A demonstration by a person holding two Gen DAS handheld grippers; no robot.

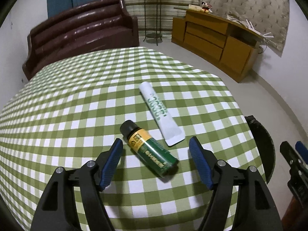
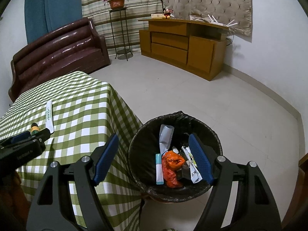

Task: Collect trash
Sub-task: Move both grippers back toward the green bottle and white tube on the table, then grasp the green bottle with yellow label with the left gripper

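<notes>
A small green bottle [image 1: 149, 148] with a black cap and a yellow label lies on the green checked tablecloth [image 1: 77, 105]. My left gripper [image 1: 156, 144] is open just above it, one finger on each side, not touching. A white tube [image 1: 160, 115] with green print lies just beyond the bottle. My right gripper [image 2: 153, 139] is open and empty above the black-lined trash bin [image 2: 142, 148], which holds an orange bag [image 2: 171, 167], a white tube and paper scraps. The bottle [image 2: 35, 128] and tube [image 2: 49, 115] also show at the left of the right wrist view.
The bin [image 1: 263, 144] stands on the floor at the table's right edge. A brown sofa [image 2: 55, 52] is behind the table, a plant stand [image 2: 120, 34] and a wooden cabinet [image 2: 182, 46] stand along the far wall. Pale floor [image 2: 192, 96] lies between.
</notes>
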